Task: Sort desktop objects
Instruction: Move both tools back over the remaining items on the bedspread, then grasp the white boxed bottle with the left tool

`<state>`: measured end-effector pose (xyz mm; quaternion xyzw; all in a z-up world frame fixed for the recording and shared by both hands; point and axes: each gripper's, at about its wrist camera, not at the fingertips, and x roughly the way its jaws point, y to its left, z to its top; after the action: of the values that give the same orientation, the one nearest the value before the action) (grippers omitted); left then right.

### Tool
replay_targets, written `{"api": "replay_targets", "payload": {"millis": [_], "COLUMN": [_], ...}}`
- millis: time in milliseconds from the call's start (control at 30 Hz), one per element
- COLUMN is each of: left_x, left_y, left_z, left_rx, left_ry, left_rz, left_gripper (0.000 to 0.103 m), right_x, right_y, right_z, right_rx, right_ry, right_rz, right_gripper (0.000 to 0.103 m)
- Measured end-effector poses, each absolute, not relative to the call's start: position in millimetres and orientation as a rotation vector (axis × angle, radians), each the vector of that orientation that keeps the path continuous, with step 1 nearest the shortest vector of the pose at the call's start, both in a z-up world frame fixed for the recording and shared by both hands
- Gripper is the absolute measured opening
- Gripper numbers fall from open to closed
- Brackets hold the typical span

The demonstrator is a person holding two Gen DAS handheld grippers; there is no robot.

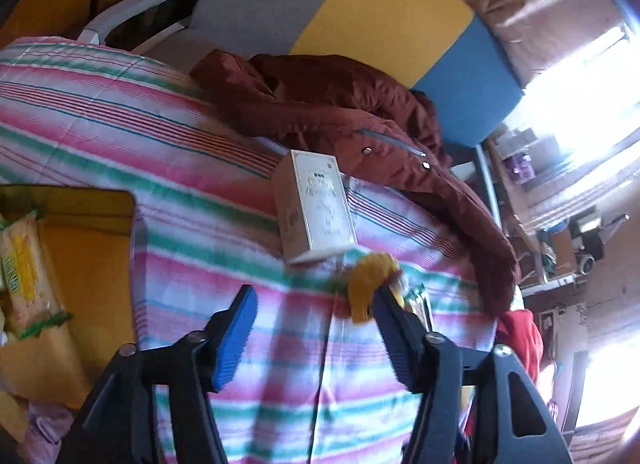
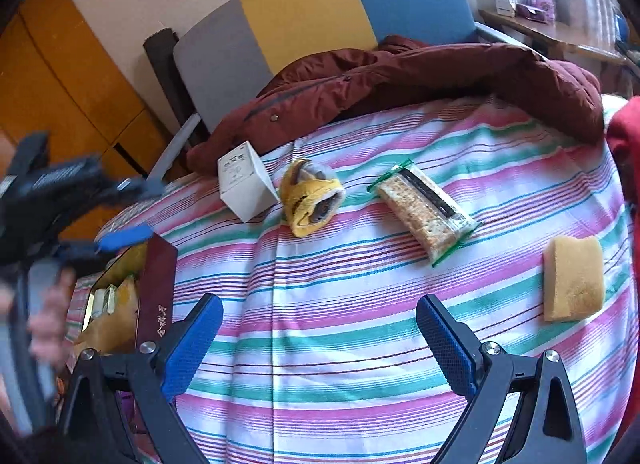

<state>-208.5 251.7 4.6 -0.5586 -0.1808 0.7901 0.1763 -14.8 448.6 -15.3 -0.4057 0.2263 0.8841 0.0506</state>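
Note:
On the striped cloth (image 2: 340, 304) lie a white box (image 2: 244, 180), a yellow and grey rolled cloth (image 2: 310, 196), a cracker pack (image 2: 426, 210) and a yellow sponge (image 2: 574, 278). My right gripper (image 2: 320, 324) is open and empty, above the cloth in front of them. My left gripper (image 1: 316, 308) is open and empty, near the white box (image 1: 314, 210) and the yellow cloth (image 1: 370, 280). It also shows blurred at the left of the right wrist view (image 2: 128, 212). A dark red box (image 2: 154, 288) with a yellow lining at the left holds another cracker pack (image 1: 26, 268).
A maroon jacket (image 2: 420, 76) lies along the far side of the cloth, in front of a grey, yellow and blue headboard (image 2: 312, 16). A red item (image 2: 624, 136) sits at the right edge. A cluttered desk (image 2: 532, 16) stands at the far right.

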Motion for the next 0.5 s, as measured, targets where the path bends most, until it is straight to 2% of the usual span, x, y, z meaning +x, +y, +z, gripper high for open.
{"api": "replay_targets", "payload": {"millis": [33, 133, 500], "left_x": [-216.2, -233.5, -281.8], "left_y": [256.5, 268.5, 312.5], "left_z": [0.6, -9.8, -31.5], "left_rx": [-1.605, -1.658, -1.730], "left_ry": [-0.519, -0.536, -0.352], "left_rz": [2.229, 2.214, 2.283], "left_gripper": [0.071, 0.071, 0.071], "right_x": [-14.1, -12.3, -12.0], "right_y": [448.0, 447.7, 446.7], "right_z": [-14.3, -12.4, -9.7], "right_rx": [-1.232, -1.232, -1.242], "right_ry": [0.687, 0.707, 0.751], "right_rz": [2.695, 2.709, 2.728], "right_gripper": [0.098, 0.098, 0.098]}}
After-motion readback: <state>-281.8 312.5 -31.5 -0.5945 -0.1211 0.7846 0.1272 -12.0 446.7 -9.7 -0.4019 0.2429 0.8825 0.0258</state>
